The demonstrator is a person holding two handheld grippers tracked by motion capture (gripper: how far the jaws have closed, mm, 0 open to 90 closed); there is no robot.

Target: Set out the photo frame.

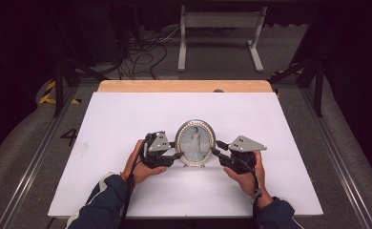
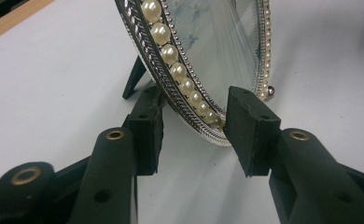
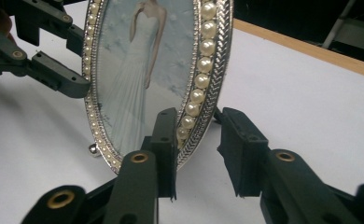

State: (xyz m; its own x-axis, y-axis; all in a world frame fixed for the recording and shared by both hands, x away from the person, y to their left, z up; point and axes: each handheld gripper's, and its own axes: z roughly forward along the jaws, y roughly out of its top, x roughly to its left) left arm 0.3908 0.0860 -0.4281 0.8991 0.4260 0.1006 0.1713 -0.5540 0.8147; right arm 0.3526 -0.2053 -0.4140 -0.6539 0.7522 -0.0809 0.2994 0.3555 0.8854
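Note:
An oval silver picture frame with a pearl border stands upright on the white table top, showing a figure in a long white dress. My left gripper is at its left lower rim. In the left gripper view the pearl rim runs between the pads, with a gap on each side of it. My right gripper is at the right lower rim. There the rim also passes between the pads: one pad is in front of the glass, the other stands apart behind. The frame's black back leg rests on the table.
A white sheet covers the table, with a wooden strip along the far edge. Behind the table, cables and a white stand are on the floor. Metal rails run along both sides.

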